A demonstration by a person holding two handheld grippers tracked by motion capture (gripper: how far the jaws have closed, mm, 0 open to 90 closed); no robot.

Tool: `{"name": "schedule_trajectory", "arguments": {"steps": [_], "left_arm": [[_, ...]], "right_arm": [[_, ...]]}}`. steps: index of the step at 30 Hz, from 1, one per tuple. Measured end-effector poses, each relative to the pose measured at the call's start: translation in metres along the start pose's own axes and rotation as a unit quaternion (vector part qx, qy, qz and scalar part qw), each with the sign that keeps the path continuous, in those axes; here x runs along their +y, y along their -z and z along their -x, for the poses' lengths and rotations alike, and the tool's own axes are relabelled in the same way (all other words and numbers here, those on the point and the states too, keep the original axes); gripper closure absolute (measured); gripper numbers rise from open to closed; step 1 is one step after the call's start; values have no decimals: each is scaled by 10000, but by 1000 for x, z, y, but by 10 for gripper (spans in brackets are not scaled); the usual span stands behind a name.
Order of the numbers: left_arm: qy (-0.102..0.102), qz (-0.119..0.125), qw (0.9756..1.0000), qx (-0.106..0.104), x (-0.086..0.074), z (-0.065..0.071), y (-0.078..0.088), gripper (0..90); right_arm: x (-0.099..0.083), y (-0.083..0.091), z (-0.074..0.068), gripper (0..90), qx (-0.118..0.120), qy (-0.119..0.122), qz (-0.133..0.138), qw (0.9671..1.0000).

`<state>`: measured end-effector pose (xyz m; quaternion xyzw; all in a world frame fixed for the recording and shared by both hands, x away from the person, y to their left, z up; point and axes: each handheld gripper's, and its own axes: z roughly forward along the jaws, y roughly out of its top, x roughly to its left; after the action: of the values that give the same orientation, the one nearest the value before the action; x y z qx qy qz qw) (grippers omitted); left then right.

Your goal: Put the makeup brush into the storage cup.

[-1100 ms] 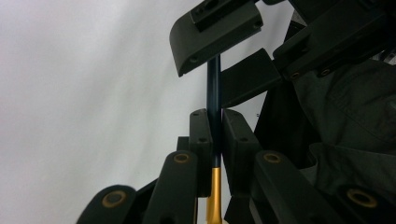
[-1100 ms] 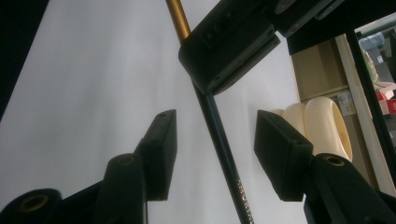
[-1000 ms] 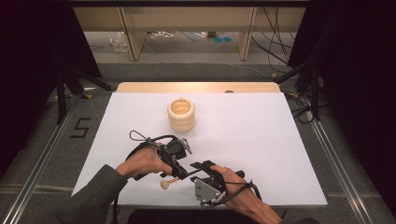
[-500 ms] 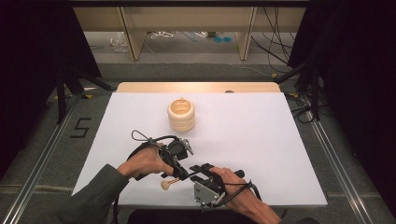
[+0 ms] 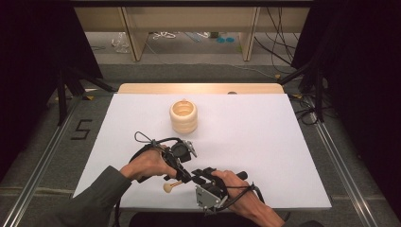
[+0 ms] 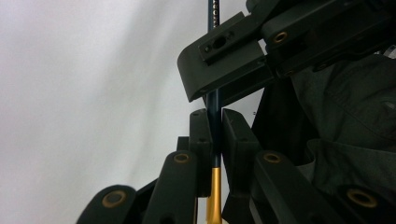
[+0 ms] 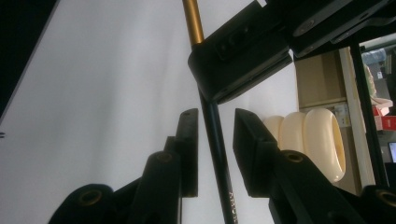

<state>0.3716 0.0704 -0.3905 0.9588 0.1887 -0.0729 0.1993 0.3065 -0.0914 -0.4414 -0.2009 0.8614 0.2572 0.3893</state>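
The table [image 5: 265, 142] carries a white sheet covering nearly its whole top; a strip of bare pale wood [image 5: 156, 88] remains exposed along the far edge. A cream ribbed holder [image 5: 183, 116], built as stacked rounded rings with an open top, stands upright on the white surface, left of centre toward the far side. The floor is grey carpet; a black numeral 5 [image 5: 81, 129] is marked on it to the left of the table. Metal rails [image 5: 341, 163] run along both sides. Wooden furniture legs [image 5: 131, 33] and loose cables [image 5: 276, 35] occupy the background.
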Motion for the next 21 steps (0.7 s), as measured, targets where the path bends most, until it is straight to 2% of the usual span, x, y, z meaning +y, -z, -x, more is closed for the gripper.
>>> {"name": "schedule_trajectory", "arguments": {"steps": [3,4,5,6,7,9,11,13,14,15,17,18,19,20,21], "left_arm": [[-2,6,10000,-11,0,0,0,829],[2,7,10000,-11,0,0,0,829],[11,12,10000,-6,0,0,-1,829],[19,17,10000,-9,0,0,-1,829],[20,12,10000,-9,0,0,-1,829],[21,-8,10000,-30,0,1,-2,829],[16,-13,10000,-23,1,1,-2,829],[-2,-37,10000,-23,1,1,-2,829],[28,-26,10000,-20,1,1,-2,829],[28,-33,10000,-21,1,2,-1,829],[13,-45,10000,-16,2,2,-1,829],[-27,-37,10000,-8,2,1,-1,829],[-144,-146,9998,-12,2,0,1,829],[-139,-143,9998,-13,2,0,1,829],[-39,-70,10000,-15,2,1,0,828]], "right_arm": [[0,0,0,732,0,41,-11,10000],[0,1,-2,736,-15,-94,-66,9999],[0,0,-2,738,-17,-97,-61,9999],[0,-2,-2,742,24,-54,60,10000],[0,-1,-2,745,15,-66,10,10000],[1,0,-1,759,48,111,-3,9999],[1,1,-1,773,30,72,-80,9999],[1,0,-2,797,64,117,-61,9999],[0,-1,0,802,81,231,16,9997],[1,0,-2,811,92,110,-59,9999],[2,0,-3,825,84,61,-122,9999],[1,0,-3,832,85,126,-104,9998],[2,0,-3,837,101,142,-114,9998],[1,0,-3,839,110,148,-109,9998],[1,0,-3,840,109,152,-111,9998]]}}
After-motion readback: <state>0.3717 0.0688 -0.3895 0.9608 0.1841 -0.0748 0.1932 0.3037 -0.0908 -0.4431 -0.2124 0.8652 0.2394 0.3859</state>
